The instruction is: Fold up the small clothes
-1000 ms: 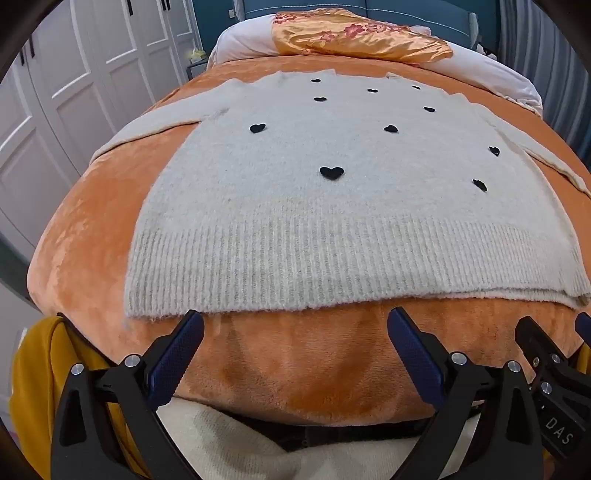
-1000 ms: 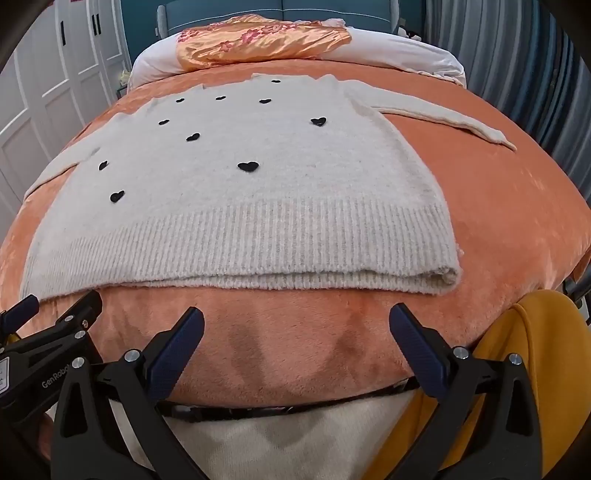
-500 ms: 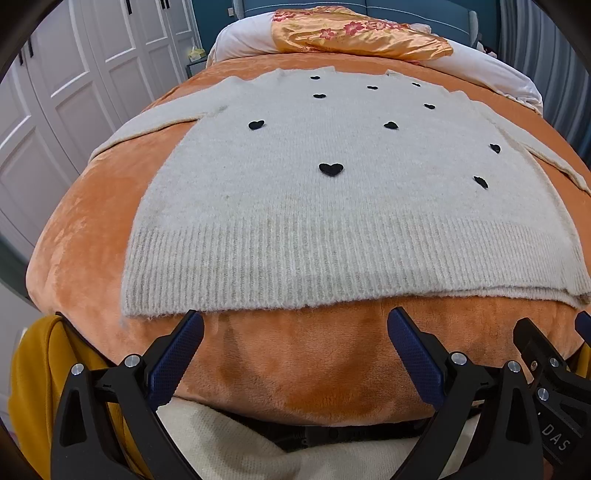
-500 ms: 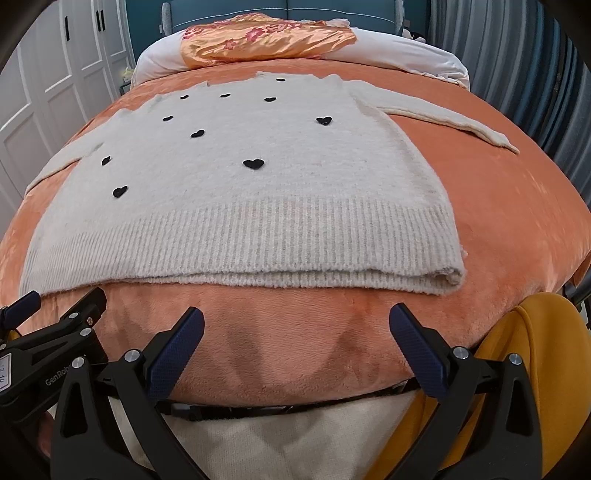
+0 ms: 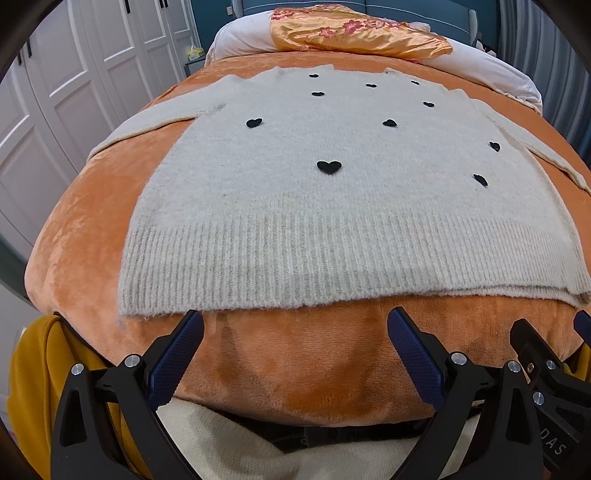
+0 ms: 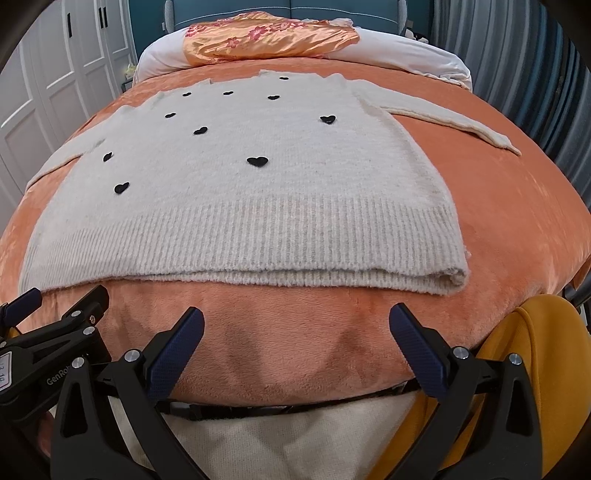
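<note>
**Bedroom with an orange-covered bed**

A bed fills the room's middle, spread with a plush orange blanket (image 5: 88, 236); at its far end lie a white pillow (image 6: 417, 59) and an orange satin pillow with pink flowers (image 6: 266, 37); behind them stands a teal upholstered headboard (image 6: 295, 9); white panelled wardrobe doors (image 5: 92, 66) line the left wall; grey-blue pleated curtains (image 6: 517, 66) hang on the right; light is soft and even.

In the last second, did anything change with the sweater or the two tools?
Very little. Both views crept slightly forward, so the sweater's ribbed hem sits a touch nearer the left tool and the right tool. Nothing was gripped or released: both tools stayed open and empty above the orange blanket. The sweater lies flat as before, sleeves spread, unfolded.
</note>
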The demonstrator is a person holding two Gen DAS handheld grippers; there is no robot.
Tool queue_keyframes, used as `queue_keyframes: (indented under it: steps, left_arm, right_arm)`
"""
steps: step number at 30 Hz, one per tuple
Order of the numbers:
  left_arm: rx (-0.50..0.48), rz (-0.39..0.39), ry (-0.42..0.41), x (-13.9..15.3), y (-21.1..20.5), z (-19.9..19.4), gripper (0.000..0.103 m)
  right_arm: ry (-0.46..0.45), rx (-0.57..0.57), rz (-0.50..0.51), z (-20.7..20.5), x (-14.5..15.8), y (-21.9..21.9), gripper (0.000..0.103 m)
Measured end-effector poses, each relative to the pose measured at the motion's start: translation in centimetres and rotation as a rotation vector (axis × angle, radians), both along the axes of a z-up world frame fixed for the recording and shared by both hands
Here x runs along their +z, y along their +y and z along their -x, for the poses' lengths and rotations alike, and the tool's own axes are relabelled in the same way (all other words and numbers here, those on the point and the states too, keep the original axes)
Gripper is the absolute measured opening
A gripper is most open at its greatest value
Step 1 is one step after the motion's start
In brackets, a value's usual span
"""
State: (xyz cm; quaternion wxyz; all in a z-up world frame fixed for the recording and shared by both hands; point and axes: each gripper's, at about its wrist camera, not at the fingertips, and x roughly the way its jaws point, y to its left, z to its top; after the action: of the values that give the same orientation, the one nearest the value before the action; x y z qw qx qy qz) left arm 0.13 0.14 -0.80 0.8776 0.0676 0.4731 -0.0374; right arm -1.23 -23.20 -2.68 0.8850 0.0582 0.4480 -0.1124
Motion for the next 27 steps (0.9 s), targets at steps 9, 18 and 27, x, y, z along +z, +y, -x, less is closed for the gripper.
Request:
queue_keyframes:
  steps: [9,18,27]
  left_arm:
    - [-0.002,-0.004,0.000,-0.07,-0.22,0.00,0.098]
    - [-0.003,-0.007,0.000,-0.05,-0.40,0.02,0.097]
    - [-0.004,-0.007,0.001,-0.04,-0.40,0.01,0.097]
  right_arm:
    - [0.001,0.000,0.000,0.01,0.01,0.01,0.098]
    - [0.001,0.001,0.001,-0.07,-0.06,0.15,0.098]
    - [0.001,0.002,0.001,-0.07,-0.07,0.14,0.098]
